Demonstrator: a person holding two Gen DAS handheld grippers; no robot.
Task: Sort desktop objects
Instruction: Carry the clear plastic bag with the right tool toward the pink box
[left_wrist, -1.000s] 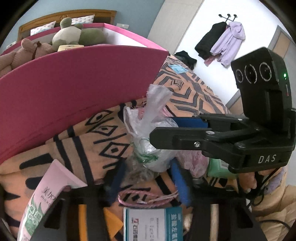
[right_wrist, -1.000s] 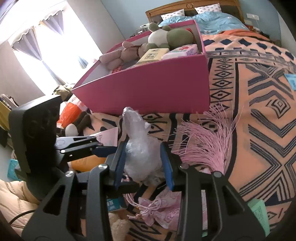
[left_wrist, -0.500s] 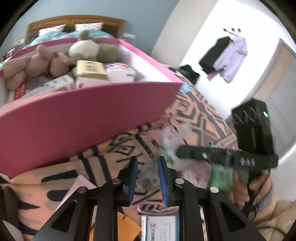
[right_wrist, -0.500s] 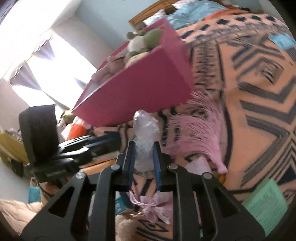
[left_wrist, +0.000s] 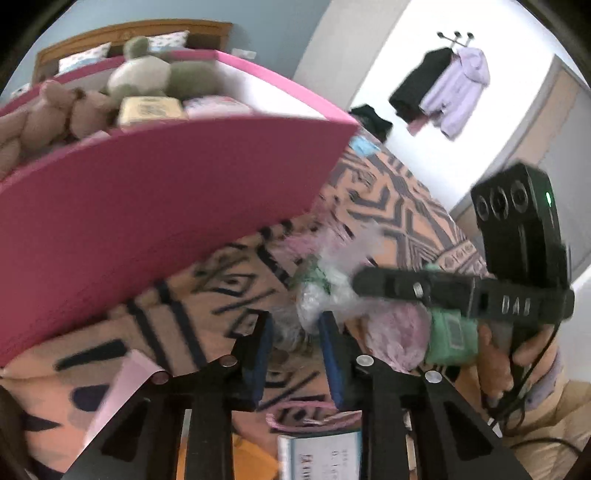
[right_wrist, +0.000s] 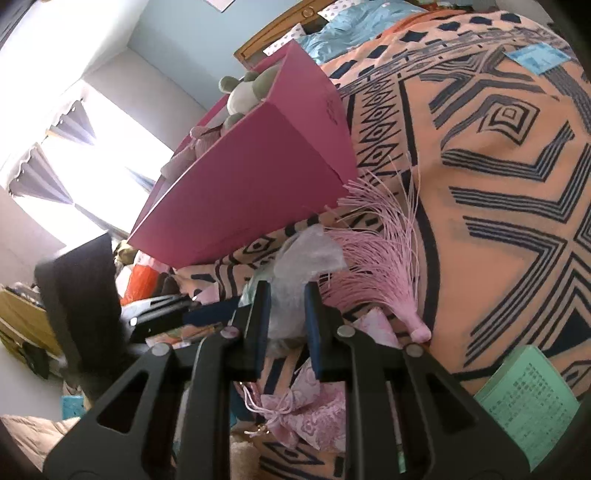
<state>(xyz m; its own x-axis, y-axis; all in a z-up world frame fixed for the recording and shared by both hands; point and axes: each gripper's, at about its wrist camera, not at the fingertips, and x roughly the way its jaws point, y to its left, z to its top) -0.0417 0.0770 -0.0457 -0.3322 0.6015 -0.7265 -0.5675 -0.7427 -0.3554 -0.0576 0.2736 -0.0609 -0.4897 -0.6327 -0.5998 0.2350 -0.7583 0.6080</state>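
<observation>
Right gripper (right_wrist: 286, 314) is clamped on a crinkly clear plastic bag (right_wrist: 308, 253); thin translucent film, bunched top flaring above the 2 blue pads (right_wrist: 260, 317), lower part pinched between them; bag held up off the bedspread (right_wrist: 498, 192), near the front wall of the pink box (right_wrist: 251, 192). Left gripper (left_wrist: 293, 350) holds nothing; 2 blue-padded fingers set at a narrow gap, the bag's lower end just beyond their tips, contact can't be told through the blur.

Pink box: stiff matte card, straight walls, open top; inside 2 plush toys visible (1 brown (left_wrist: 48, 114), 1 grey-green (left_wrist: 147, 74)), 1 yellow carton (left_wrist: 151, 109), 1 pale pink pack (left_wrist: 218, 105).

Bedspread: soft orange fabric, dark geometric line pattern.

Loose on it: 1 pink tassel (right_wrist: 373, 266), fine threads fanned wide from a knotted head, right of the bag; 1 pink brocade drawstring pouch (right_wrist: 303, 413), near, below the right gripper; 1 green printed booklet (right_wrist: 528, 398), flat, near right; 1 light blue card (right_wrist: 537, 57), far right.

Far wall: 2 garments on a hook, 1 black (left_wrist: 421, 88), 1 lilac (left_wrist: 458, 92).
</observation>
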